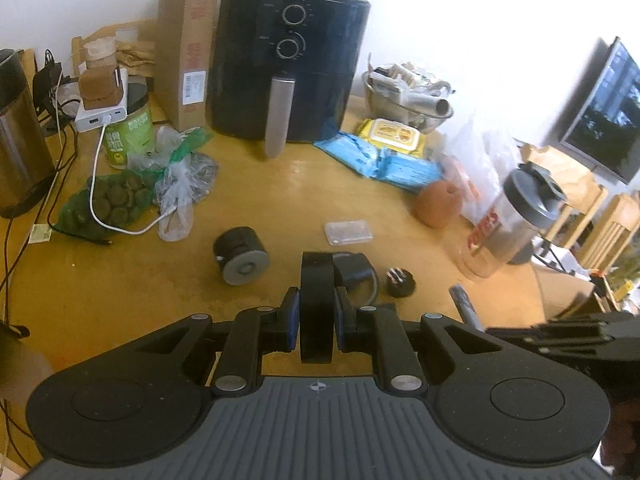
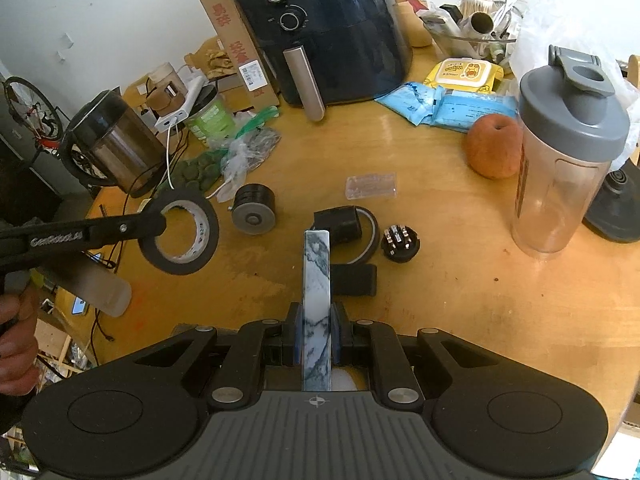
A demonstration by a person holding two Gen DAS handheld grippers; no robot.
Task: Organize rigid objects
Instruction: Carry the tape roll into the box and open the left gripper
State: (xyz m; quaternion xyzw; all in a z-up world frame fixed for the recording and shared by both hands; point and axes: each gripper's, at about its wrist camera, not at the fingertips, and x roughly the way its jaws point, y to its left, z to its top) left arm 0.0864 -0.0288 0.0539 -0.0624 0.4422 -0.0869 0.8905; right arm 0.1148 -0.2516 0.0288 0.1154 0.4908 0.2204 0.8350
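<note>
Aloft: black tape roll (image 1: 316, 304), marbled block (image 2: 317, 312).

Tape roll (image 2: 180, 236) black; held bar (image 2: 317, 304) white, grey-blue marbling; table (image 2: 460, 300) yellow-brown.

Home dining table (image 2: 460, 280), air fryer (image 2: 332, 28)
</note>
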